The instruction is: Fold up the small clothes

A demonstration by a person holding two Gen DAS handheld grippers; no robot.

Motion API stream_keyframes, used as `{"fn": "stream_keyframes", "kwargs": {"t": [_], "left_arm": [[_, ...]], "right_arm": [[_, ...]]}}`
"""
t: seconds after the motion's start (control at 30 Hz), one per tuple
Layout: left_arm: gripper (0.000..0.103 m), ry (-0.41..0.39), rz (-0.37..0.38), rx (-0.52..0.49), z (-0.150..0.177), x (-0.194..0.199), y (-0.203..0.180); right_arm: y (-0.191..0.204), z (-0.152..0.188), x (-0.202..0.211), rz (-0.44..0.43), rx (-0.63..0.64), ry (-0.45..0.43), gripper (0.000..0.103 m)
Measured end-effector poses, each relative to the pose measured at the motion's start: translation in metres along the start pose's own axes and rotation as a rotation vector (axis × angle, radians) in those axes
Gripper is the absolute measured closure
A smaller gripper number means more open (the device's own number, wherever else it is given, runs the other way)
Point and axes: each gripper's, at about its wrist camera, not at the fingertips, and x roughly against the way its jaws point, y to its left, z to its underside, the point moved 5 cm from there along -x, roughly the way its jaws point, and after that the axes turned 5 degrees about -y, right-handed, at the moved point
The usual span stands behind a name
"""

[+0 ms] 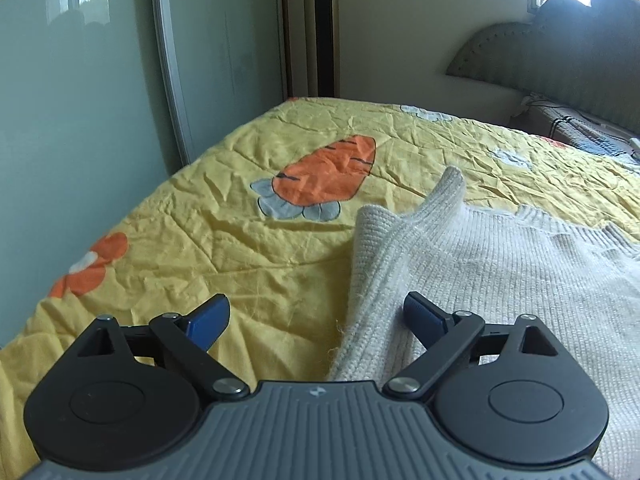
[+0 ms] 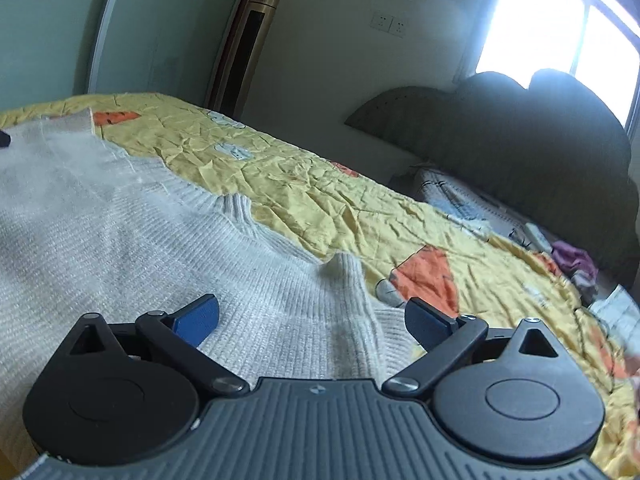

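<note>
A cream knitted sweater (image 1: 500, 276) lies flat on a yellow quilt (image 1: 240, 248) with orange carrot prints. Its left sleeve is folded over the body and forms a raised ridge. My left gripper (image 1: 316, 320) is open, low over the sweater's left edge, with the fabric edge between its blue pads; it holds nothing. The sweater also fills the left of the right wrist view (image 2: 160, 224). My right gripper (image 2: 312, 320) is open over the sweater's right side, where a fold of knit rises between its fingers.
The quilt (image 2: 360, 208) covers a bed. A grey upholstered headboard (image 2: 520, 132) stands at the far right, with small clothes (image 2: 576, 264) below it. A sliding glass door (image 1: 80, 100) and a tall gold floor unit (image 1: 320, 28) stand beyond the bed's far edge.
</note>
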Motion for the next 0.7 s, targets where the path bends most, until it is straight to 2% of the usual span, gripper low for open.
{"fn": "stream_keyframes", "kwargs": {"t": [0.07, 0.3, 0.43, 0.6, 0.7], "left_arm": [[0.008, 0.018, 0.025, 0.021, 0.004, 0.003, 0.003], [0.008, 0.025, 0.044, 0.027, 0.009, 0.004, 0.003], [0.008, 0.036, 0.053, 0.024, 0.009, 0.003, 0.004], [0.008, 0.054, 0.068, 0.054, 0.01, 0.004, 0.008], [0.008, 0.058, 0.078, 0.044, 0.011, 0.008, 0.009]], "right_arm": [[-0.004, -0.003, 0.001, 0.031, 0.054, -0.001, 0.004], [-0.008, 0.003, -0.009, 0.003, 0.007, 0.085, 0.004], [0.011, -0.01, 0.01, 0.057, 0.104, 0.05, 0.002], [0.066, -0.04, 0.041, -0.129, 0.131, -0.053, 0.001], [0.107, -0.053, 0.05, -0.213, 0.159, -0.078, 0.001]]}}
